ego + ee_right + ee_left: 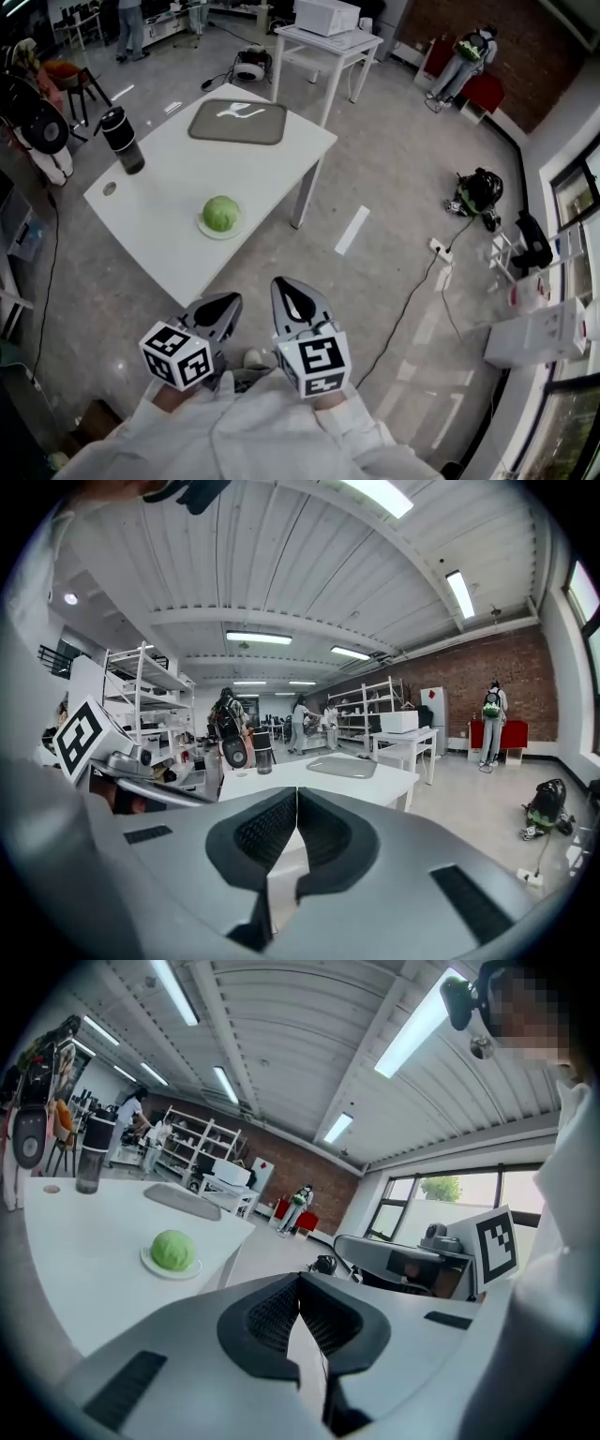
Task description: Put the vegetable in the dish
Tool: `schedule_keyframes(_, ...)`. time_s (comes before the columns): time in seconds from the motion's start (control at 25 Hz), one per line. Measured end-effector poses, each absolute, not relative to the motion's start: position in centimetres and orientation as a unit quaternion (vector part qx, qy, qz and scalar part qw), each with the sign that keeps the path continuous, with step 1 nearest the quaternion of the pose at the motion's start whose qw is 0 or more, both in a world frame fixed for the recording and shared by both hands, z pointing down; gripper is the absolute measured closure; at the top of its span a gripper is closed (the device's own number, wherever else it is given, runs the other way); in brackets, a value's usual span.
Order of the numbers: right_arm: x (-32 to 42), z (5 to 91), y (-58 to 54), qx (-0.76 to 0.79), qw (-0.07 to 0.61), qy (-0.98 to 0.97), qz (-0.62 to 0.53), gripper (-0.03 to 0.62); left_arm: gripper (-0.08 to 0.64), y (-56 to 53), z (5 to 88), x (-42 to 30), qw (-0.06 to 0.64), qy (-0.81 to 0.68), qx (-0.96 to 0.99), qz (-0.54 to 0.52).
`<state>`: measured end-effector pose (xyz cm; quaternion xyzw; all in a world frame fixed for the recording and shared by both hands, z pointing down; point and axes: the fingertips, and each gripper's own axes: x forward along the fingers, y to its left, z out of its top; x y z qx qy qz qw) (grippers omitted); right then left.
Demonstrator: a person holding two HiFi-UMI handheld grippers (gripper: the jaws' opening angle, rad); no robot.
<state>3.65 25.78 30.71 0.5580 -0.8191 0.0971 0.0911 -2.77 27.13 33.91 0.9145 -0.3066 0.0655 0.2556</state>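
Both grippers hang close to my chest, well short of the white table (178,183). The left gripper (217,309) and the right gripper (295,298) each have their jaws pressed together on nothing. The green cabbage (221,213) sits on the small pale dish (207,231) near the table's front edge, so the job looks done. If I must lift it, I judge it dense, firm and fairly heavy, with smooth leaves that could slip. I would spread the jaws wide and pinch across its widest middle, squeezing gently.
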Motion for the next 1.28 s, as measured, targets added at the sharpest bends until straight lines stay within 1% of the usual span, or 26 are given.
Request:
schedule_keyframes(0.32, 2.0, 32.2, 23.4, 0.559, 0.108, -0.814, 0.116, 0.578, 0.552, 24.6, 35.8, -3.8, 0.28, -0.291, 0.911, 0.079)
schedule_keyframes(0.6, 0.8, 32.7, 19.5, 0.543, 0.108, -0.824, 0.12, 0.577, 0.552, 21.4, 36.2, -4.2, 0.282, -0.299, 0.908, 0.08)
schedule_keyframes(0.8, 0.2, 33.2, 15.6, 0.517, 0.111, -0.84, 0.123, 0.577, 0.552, 17.2, 36.6, -3.8, 0.286, -0.314, 0.902, 0.078)
schedule_keyframes(1.12, 1.7, 32.4, 6.7, 0.485, 0.105, -0.861, 0.111, 0.577, 0.552, 7.9, 35.6, -2.6, 0.276, -0.356, 0.891, 0.063)
schedule_keyframes(1.28, 2.7, 32.3, 2.7, 0.461, 0.11, -0.873, 0.117, 0.578, 0.552, 3.4, 35.7, -1.6, 0.284, -0.378, 0.879, 0.055)
